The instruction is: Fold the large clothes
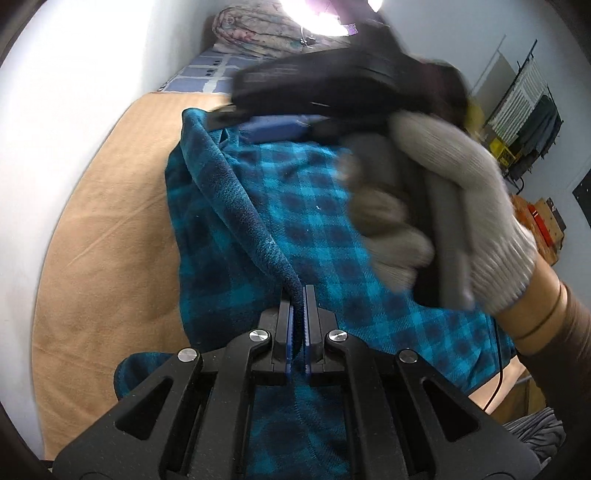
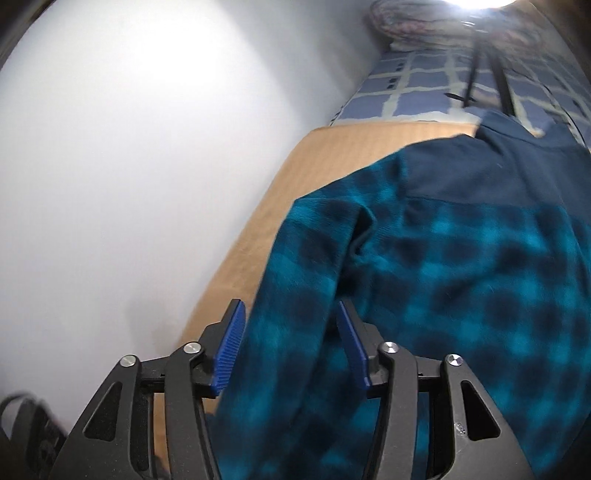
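Note:
A large teal and navy checked fleece garment lies on a tan bed cover. My left gripper is shut on a raised fold of the garment's edge. In the left wrist view the right gripper's black body, held by a gloved hand, is blurred above the garment's far side. In the right wrist view the garment fills the right half, with a plain navy part at its far end. My right gripper is open with a strip of the fleece lying between its blue pads.
A white wall runs along the left of the bed. A blue and white checked sheet and a rolled floral quilt lie at the far end. Racks and boxes stand at the right. Grey cloth lies at the lower right.

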`<control>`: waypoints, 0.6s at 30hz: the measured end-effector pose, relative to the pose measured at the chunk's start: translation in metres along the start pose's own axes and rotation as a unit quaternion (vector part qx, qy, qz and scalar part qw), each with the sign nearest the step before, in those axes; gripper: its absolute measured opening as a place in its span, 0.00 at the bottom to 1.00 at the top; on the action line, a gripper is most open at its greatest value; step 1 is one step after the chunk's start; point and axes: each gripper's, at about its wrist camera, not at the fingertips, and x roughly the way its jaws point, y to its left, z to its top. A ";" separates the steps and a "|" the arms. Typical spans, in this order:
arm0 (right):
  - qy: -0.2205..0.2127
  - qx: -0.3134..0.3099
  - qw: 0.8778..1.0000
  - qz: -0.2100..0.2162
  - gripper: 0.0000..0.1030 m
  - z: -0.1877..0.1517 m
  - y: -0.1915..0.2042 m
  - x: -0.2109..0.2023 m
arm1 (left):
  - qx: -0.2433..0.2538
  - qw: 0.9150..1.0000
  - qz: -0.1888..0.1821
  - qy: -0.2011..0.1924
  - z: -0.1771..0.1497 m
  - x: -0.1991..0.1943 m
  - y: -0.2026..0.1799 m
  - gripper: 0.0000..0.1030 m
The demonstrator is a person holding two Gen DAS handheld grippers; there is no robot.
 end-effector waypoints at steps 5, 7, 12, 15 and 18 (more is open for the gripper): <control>0.034 -0.053 0.995 -0.083 0.50 0.018 0.021 0.039 | 0.014 1.000 0.008 -0.005 -0.002 0.000 -0.007 0.01; 0.042 -0.058 0.992 -0.107 0.24 0.020 0.019 0.047 | 0.012 1.000 0.006 -0.008 -0.001 -0.001 -0.006 0.01; 0.018 0.014 0.998 -0.066 0.03 0.024 -0.018 0.033 | 0.013 1.000 0.003 -0.013 -0.002 -0.005 -0.010 0.01; -0.010 0.054 0.998 -0.031 0.03 0.020 -0.040 0.013 | 0.018 1.000 -0.005 -0.010 -0.007 -0.006 -0.009 0.01; -0.032 0.088 0.996 -0.007 0.03 0.007 -0.068 -0.002 | 0.025 1.000 -0.019 0.001 -0.012 -0.010 -0.016 0.01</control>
